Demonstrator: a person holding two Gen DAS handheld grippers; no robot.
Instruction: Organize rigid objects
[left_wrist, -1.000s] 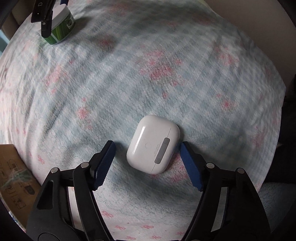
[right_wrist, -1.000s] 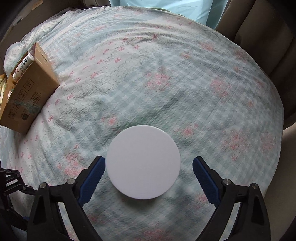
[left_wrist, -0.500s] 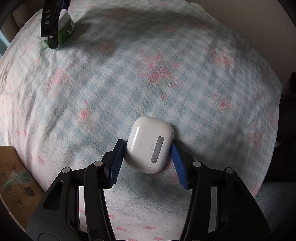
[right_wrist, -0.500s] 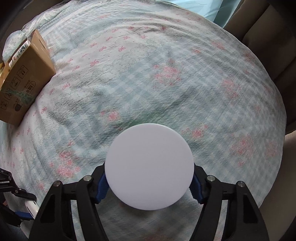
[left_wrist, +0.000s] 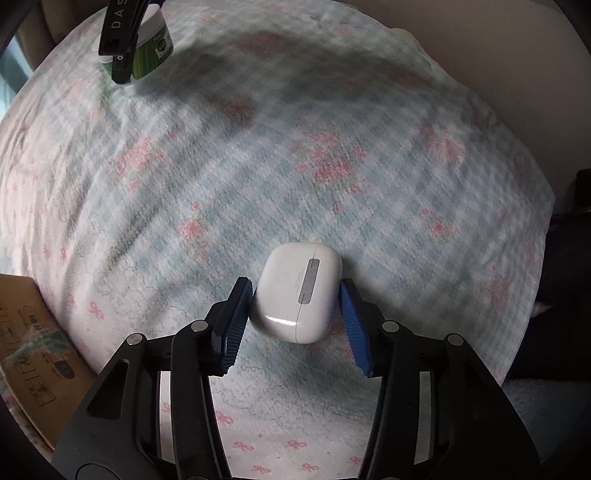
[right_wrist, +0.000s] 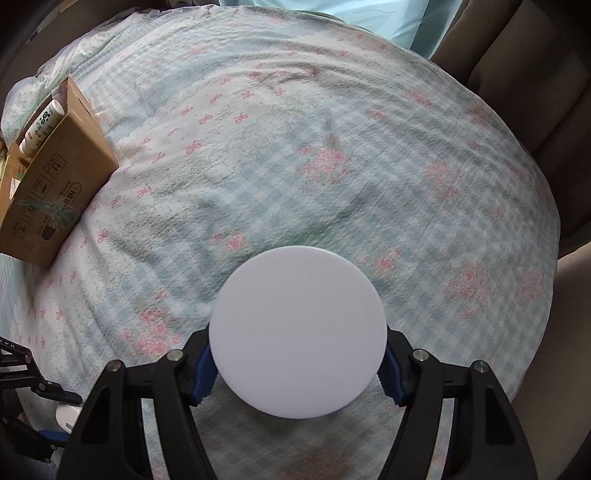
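My left gripper (left_wrist: 295, 306) is shut on a white earbud case (left_wrist: 297, 291), both blue pads pressed on its sides, held just above the bedspread. My right gripper (right_wrist: 297, 365) is shut on a round jar with a white lid (right_wrist: 297, 332); only the lid shows there. In the left wrist view the same jar (left_wrist: 149, 51) shows green and white sides at the far left, with the right gripper's black finger (left_wrist: 120, 37) across it. The left gripper also shows at the bottom left of the right wrist view (right_wrist: 33, 417).
A blue-checked bedspread with pink flowers (right_wrist: 332, 166) covers the bed. An open cardboard box (right_wrist: 51, 184) lies at the left with a white tube (right_wrist: 38, 125) inside; its corner shows in the left wrist view (left_wrist: 26, 354). Brown cushions (right_wrist: 535, 85) stand behind the bed.
Both grippers closed: the left pads came in onto the earbud case and lifted it slightly, and the right pads closed on the jar under the white lid.
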